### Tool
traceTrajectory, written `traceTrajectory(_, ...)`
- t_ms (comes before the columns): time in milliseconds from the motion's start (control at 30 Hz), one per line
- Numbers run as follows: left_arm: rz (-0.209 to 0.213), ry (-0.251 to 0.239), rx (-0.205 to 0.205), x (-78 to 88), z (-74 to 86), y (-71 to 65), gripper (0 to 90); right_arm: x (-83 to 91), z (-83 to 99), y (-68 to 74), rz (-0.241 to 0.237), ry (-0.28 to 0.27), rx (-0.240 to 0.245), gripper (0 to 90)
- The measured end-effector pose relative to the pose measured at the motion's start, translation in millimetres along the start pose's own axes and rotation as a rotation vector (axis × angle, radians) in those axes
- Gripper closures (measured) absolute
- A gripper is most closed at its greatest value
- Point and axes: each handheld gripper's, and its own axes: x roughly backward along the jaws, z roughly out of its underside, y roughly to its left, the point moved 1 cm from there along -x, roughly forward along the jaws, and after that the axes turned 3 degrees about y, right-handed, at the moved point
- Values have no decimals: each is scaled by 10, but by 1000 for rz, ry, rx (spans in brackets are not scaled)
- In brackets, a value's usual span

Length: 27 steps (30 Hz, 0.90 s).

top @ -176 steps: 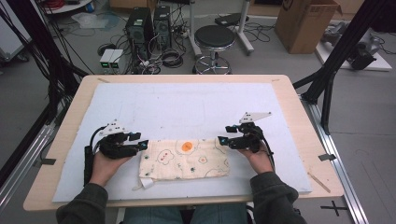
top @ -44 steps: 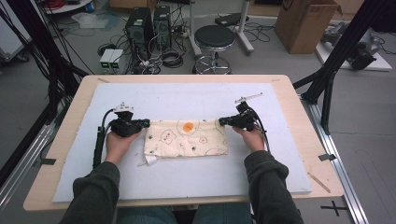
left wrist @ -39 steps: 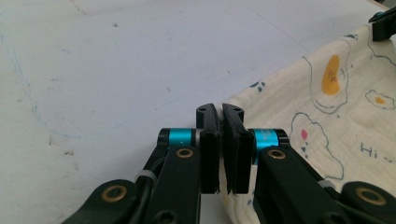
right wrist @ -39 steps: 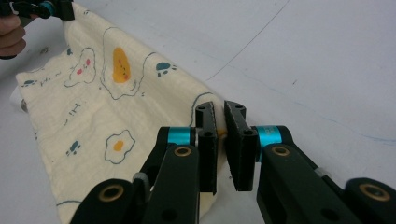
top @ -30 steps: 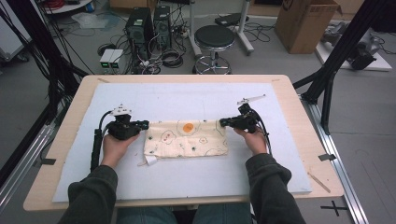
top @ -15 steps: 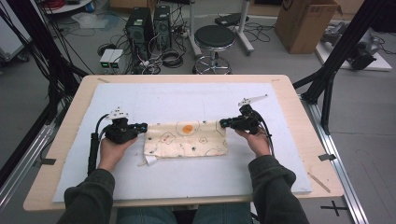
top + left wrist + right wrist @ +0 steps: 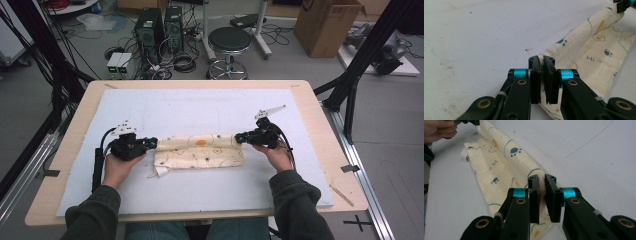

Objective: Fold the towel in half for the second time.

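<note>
- High view: cream printed cloth point(image 7: 199, 151) lying across the middle of the white mat point(image 7: 200, 110) on the counter point(image 7: 320, 110), near the person's edge. Far long edge raised into a roll and stretched between the left gripper point(image 7: 150, 142) and the right gripper point(image 7: 241, 136); near layer flat on the mat, a small tag sticking out at its near-left corner. Both hands low, behind the grippers, one at each end of the cloth.
- Left gripper view: fingers point(image 7: 535, 80) closed to a thin slit, pinching the end of the raised fold of the cloth point(image 7: 599, 50). Fold running taut and diagonal up to the other gripper's tip at the top right corner. Bare mat point(image 7: 474, 37) to the left, marked with faint pen lines.
- Right gripper view: fingers point(image 7: 554, 200) likewise clamped on the cloth point(image 7: 499, 170), a bit of fabric visible in the narrow gap. Raised fold leading away to the other hand point(image 7: 439, 130) at the top left; lower layer spread flat beside it.
- Step in hand, judged: folding the cloth lengthwise by carrying the held far edge over toward the near edge.
- To do it well: keep both grips firm and the edge taut, so no sag or wrinkle forms in the middle.
- Move both ends at the same pace and height; otherwise a skewed fold.
- Lower the edge parallel to the near edge, lined up with it, before letting go.
- Avoid dragging the bottom layer along the mat.
</note>
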Motion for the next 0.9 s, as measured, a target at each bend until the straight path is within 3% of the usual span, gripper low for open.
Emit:
traceTrajectory(500,18,25,-62,88,57,-128,832,46,62,94,-9,7,26,808)
traceTrajectory(800,18,78,-112,87,84,-213,831,23,215,151,-19,19,29,806)
traceTrajectory(900,20,71,-109,100,112,-222,831,24,259,164,-21,15,28,806)
